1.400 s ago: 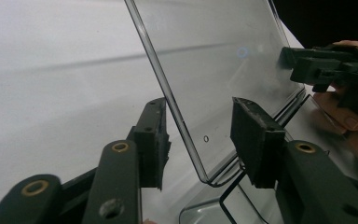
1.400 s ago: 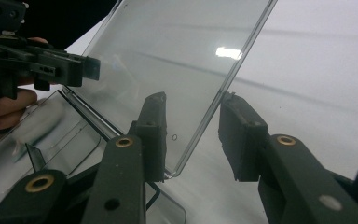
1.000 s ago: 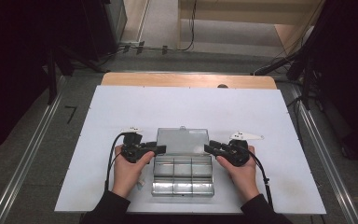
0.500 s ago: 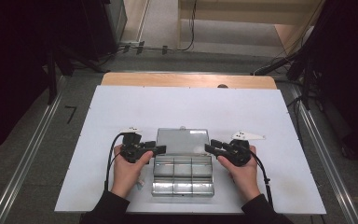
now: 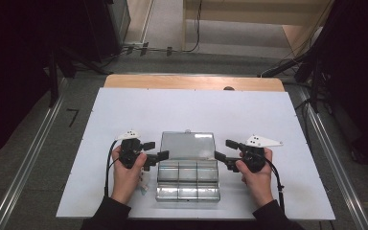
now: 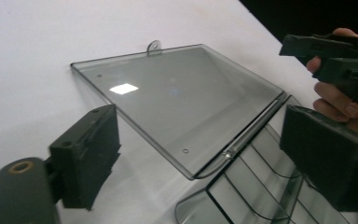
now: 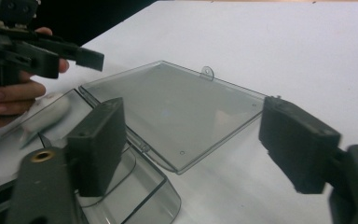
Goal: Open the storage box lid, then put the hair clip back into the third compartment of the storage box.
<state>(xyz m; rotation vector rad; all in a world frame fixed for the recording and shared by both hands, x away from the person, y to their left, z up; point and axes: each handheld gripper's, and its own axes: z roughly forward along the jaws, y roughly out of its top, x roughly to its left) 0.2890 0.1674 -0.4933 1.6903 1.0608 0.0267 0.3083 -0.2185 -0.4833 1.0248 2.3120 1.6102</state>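
Both grippers' jaws have just been opening; now the left gripper [image 5: 156, 150] and right gripper [image 5: 225, 149] stand wide, holding nothing, flanking the clear plastic box [image 5: 188, 184], lid [image 5: 187, 145] laid flat. Light, rigid, slippery: grip its side walls.

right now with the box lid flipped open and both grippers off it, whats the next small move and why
Probably draw both hands back a little from the clear box. Its lid already lies flat open on the table, and the left gripper and right gripper have just been opening, with nothing pressed between their jaws. Backing off frees the compartments for whatever goes in, perhaps the small white thing beside the box.
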